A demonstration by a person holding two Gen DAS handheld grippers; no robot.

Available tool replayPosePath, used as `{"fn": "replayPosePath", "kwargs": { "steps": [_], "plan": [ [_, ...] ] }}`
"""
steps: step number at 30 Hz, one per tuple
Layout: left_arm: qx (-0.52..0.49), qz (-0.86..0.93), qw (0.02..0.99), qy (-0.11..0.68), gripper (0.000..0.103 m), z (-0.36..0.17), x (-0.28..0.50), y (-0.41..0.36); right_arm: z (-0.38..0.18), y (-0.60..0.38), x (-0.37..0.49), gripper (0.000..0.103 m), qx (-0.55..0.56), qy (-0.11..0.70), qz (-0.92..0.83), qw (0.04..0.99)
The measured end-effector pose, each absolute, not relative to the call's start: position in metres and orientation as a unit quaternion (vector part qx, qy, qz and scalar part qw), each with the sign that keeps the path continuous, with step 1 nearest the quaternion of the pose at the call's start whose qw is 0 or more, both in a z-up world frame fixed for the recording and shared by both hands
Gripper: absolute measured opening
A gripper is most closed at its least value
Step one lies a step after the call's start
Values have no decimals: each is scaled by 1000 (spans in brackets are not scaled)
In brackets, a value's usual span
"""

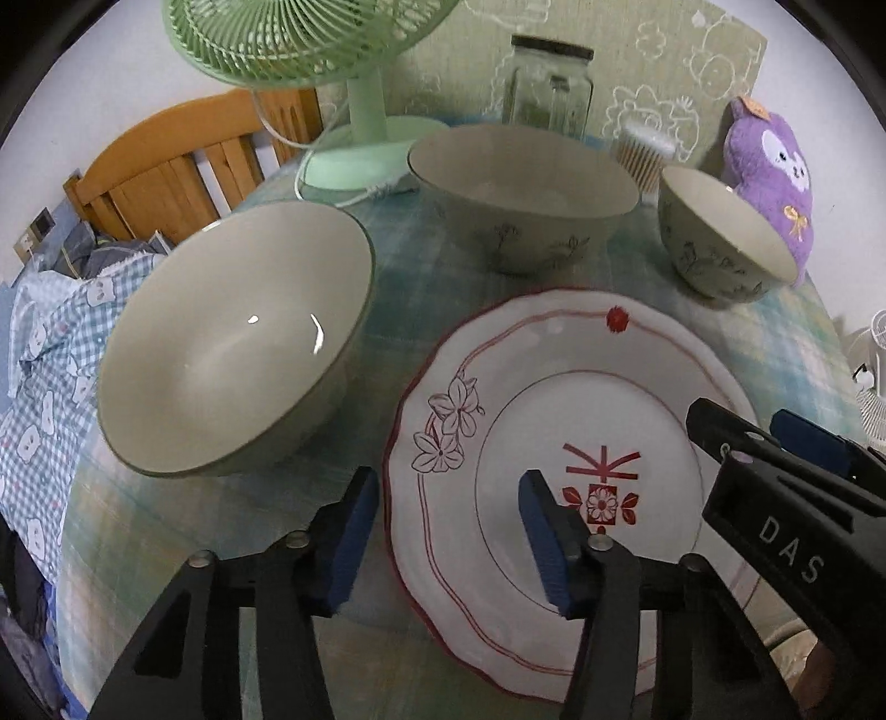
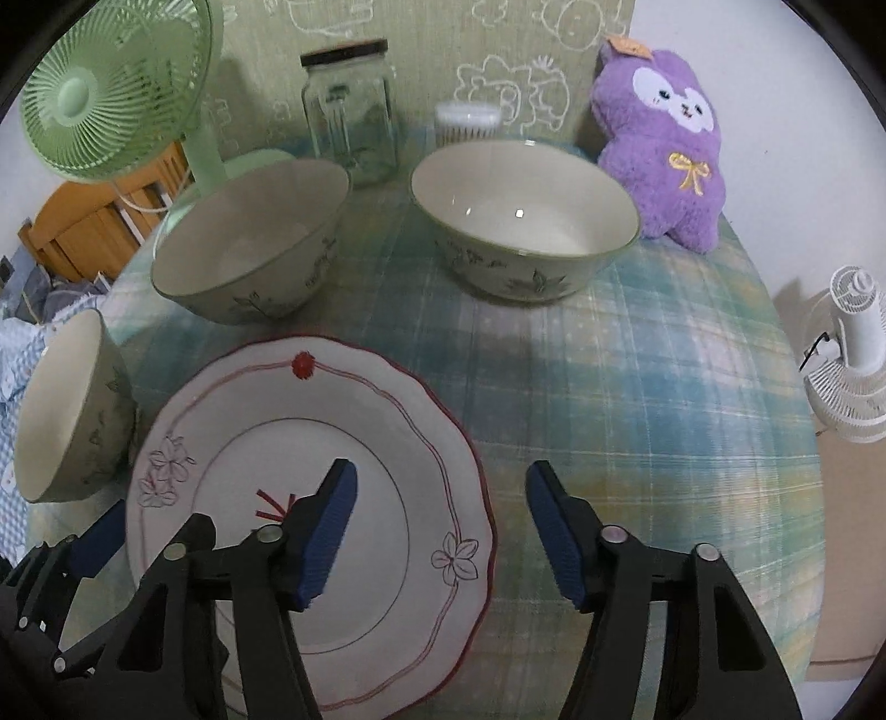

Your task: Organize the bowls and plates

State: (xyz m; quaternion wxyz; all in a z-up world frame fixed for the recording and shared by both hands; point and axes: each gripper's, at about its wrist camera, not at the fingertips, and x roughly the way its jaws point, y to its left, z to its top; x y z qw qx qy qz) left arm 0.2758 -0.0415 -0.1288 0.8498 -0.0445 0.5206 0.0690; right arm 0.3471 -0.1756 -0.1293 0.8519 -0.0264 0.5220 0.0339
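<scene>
A: Grippers?
B: Left gripper [image 1: 448, 531] gaped open straddling the plate's [image 1: 554, 354] left rim, holding nothing. Right gripper [image 2: 440, 526] also spread wide over its right rim, empty.
A: Plate where?
B: Flat on the plaid surface [image 2: 637, 399], nearest.
A: Bowls?
B: Left bowl [image 1: 232, 338] beside it; middle bowl [image 1: 523, 185] and right bowl [image 2: 523, 207] farther back, apart. Green fan [image 1: 310, 39], glass jar [image 2: 351, 113], purple plush [image 2: 662, 141] behind.

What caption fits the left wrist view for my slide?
Open left gripper straddling the plate's left rim, three bowls behind it, right gripper at right.
</scene>
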Motion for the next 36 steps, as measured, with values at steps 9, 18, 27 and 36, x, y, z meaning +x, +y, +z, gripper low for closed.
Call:
{"fn": "replayPosePath", "kwargs": {
  "steps": [9, 18, 27, 36],
  "plan": [
    [-64, 74, 850, 517, 42, -134, 277, -37, -149, -173, 357, 58, -32, 539, 44, 841],
    [-62, 77, 852, 514, 42, -135, 281, -38, -150, -167, 360, 50, -44, 536, 52, 842],
    [-52, 86, 852, 513, 41, -129, 269, -37, -145, -168, 343, 45, -39, 545, 53, 836],
    [-57, 81, 862, 497, 41, -110, 258, -43, -128, -179, 326, 45, -34, 536, 50, 842]
  ]
}}
